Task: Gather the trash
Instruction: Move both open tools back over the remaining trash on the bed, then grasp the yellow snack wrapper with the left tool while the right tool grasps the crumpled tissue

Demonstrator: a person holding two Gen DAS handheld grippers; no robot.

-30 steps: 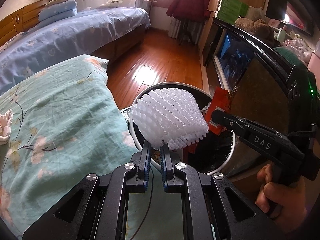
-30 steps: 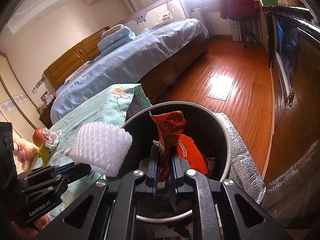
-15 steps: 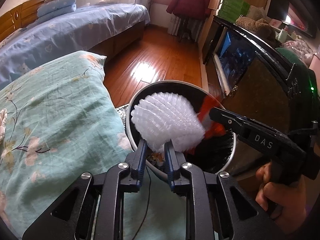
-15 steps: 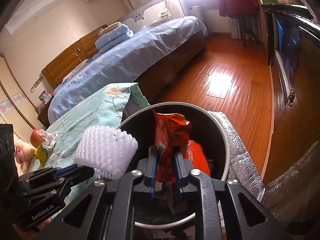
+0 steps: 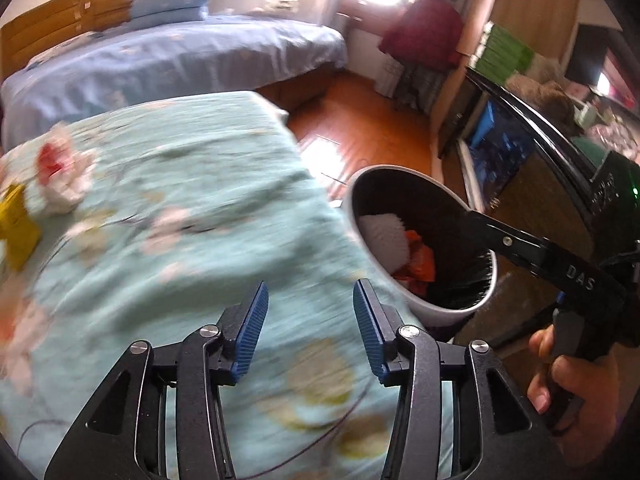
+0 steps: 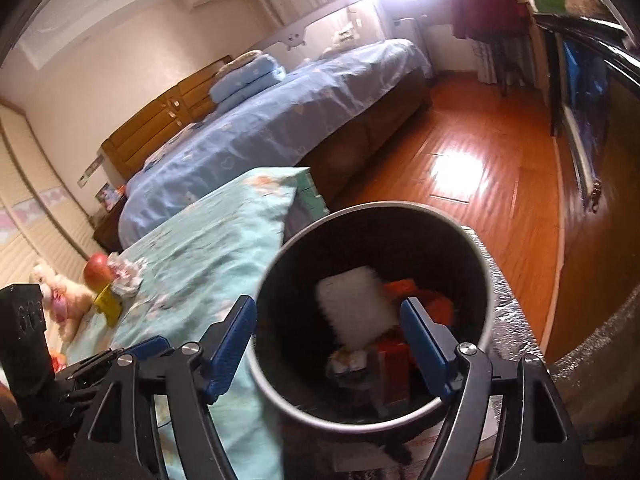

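A round trash bin [image 5: 452, 309] with a dark inside stands on the floor beside the teal floral bedcover [image 5: 180, 216]. In it lie a white foam net [image 5: 382, 233] and an orange wrapper [image 5: 420, 262]; both also show in the right wrist view, the net [image 6: 354, 306] and the wrapper [image 6: 424, 298] in the bin [image 6: 484, 280]. My left gripper [image 5: 311, 302] is open and empty over the bedcover, left of the bin. My right gripper [image 6: 326, 330] is open and empty above the bin's near rim. A crumpled tissue [image 5: 66, 190] and a yellow scrap [image 5: 16, 232] lie on the cover.
A red apple [image 6: 97, 270] and a plush toy [image 6: 60, 298] sit by the tissue [image 6: 126, 276]. A blue bed [image 6: 272, 120] lies beyond. Wood floor [image 6: 472, 152] runs past the bin. A dark cabinet [image 5: 532, 160] lines the right side.
Both grippers opened. The foam net and the orange wrapper dropped into the bin. My left gripper swung left and back over the bedcover; my right gripper pulled back a little.
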